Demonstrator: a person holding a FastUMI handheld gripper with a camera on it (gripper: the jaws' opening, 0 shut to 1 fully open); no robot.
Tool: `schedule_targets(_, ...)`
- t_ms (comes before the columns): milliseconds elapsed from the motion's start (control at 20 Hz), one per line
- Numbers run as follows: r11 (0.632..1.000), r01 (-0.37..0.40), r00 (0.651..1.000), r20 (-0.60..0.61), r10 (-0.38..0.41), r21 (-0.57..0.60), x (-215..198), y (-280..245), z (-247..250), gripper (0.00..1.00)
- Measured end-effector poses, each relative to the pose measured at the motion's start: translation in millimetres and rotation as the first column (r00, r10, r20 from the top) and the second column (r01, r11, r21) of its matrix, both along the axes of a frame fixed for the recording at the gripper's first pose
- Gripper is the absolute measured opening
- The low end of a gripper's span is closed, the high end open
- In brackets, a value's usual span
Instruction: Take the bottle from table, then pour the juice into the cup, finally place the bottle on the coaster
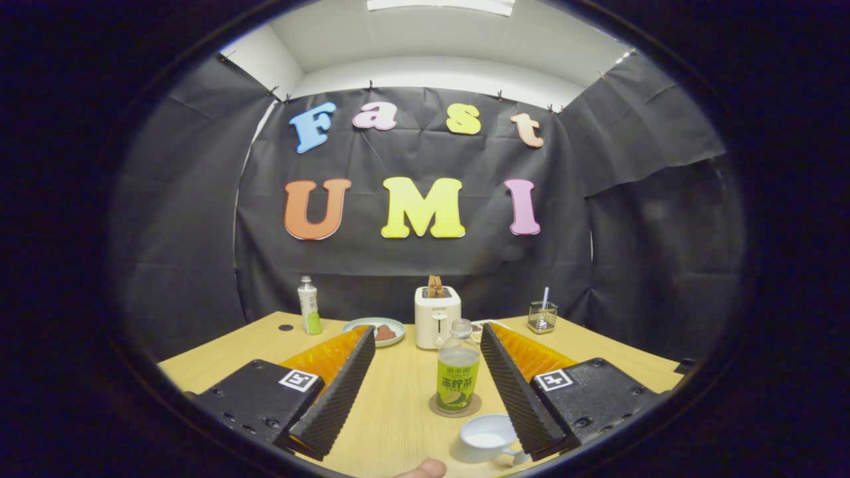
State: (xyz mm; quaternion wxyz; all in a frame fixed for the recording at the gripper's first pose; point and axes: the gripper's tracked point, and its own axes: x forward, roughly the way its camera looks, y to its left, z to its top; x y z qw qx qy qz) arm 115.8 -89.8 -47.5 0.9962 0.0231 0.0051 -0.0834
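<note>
A clear juice bottle (pixel 458 372) with a green label stands upright on a round brown coaster (pixel 438 407). It is between my fingers, close to the right one and apart from both. My gripper (pixel 427 330) is open, with nothing gripped. A white cup (pixel 488 439) holding pale liquid sits on the wooden table (pixel 398 411) just in front of the coaster, beside the base of the right finger, which hides part of it.
Beyond the fingers stand a white toaster (pixel 437 315) with bread in it, a plate (pixel 374 330) with brown food, a second bottle (pixel 309 305) at the far left, and a glass holder (pixel 542 317) at the far right. A person's fingertip (pixel 422 470) shows nearest me.
</note>
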Motion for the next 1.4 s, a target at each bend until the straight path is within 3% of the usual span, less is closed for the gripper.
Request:
schedule_targets(250,1.000,0.018,0.998,-0.055,-0.019,-0.018,-59,-6,25,1.00)
schedule_targets(500,0.998,0.015,1.000,-0.017,-0.016,-0.053,-116,2,56,1.00)
schedule_targets(650,0.999,-0.033,0.999,-0.029,0.032,-0.039,-139,19,53,1.00)
schedule_targets(750,0.996,-0.071,0.997,-0.007,0.071,-0.060,-148,30,56,1.00)
schedule_targets(1250,0.997,0.073,0.997,-0.027,-0.074,-0.028,-173,7,44,1.00)
schedule_targets(1400,0.999,0.041,0.999,-0.031,-0.041,0.006,-170,19,38,1.00)
